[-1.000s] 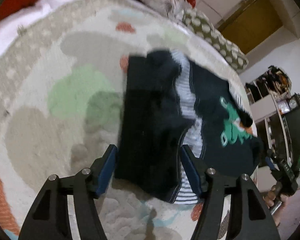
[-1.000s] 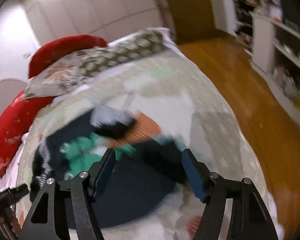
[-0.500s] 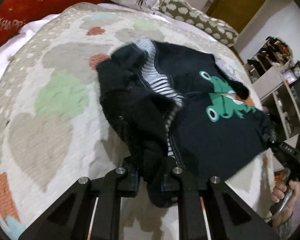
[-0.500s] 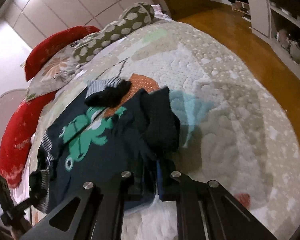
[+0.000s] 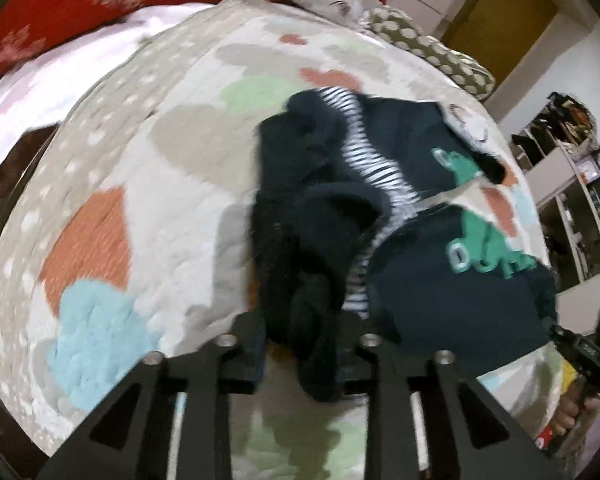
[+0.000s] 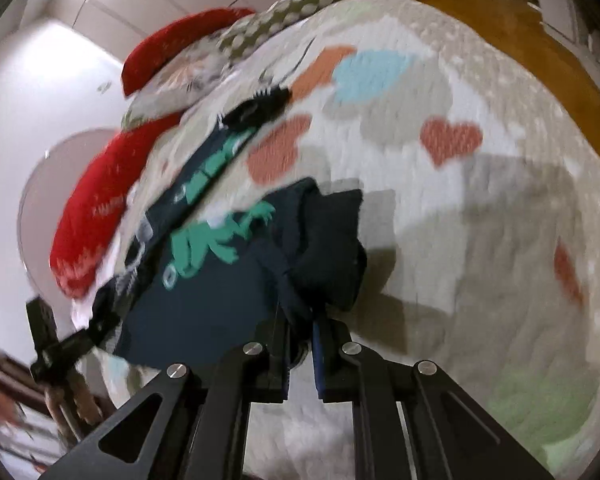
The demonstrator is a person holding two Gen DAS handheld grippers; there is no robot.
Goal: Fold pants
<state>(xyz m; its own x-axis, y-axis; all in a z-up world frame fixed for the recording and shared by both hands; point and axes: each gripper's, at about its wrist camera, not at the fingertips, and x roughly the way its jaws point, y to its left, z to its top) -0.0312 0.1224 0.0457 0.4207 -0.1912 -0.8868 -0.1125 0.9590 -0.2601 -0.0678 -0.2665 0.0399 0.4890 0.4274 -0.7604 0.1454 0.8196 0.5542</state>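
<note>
1. While the left gripper (image 5: 300, 356) hangs over the patterned quilt (image 5: 172, 184), a thick bunch of the dark pants (image 5: 312, 248) sits between its two fingers, which press on the cloth; its jaws are opening a little at this moment.
2. From that pinch the pants run away from the gripper toward the pillow end of the bed, showing a striped lining (image 5: 380, 168) along the fold, and they are lifted and rumpled, with the quilt's near edge below.
3. Further right, the flat dark panel with the green frog print (image 5: 480, 240) spreads toward the bed's right edge, where a hand (image 5: 576, 412) holds the other tool.
4. Seen from the right wrist, the right gripper (image 6: 300, 352) has its fingers nearly together on a narrow fold of the pants (image 6: 324, 256), the jaws easing apart only slightly.
5. Just beyond its tips the cloth bunches; the frog print (image 6: 212, 236) lies to the left, and bare quilt (image 6: 480, 216) stretches right toward the bed's far edge.
</note>
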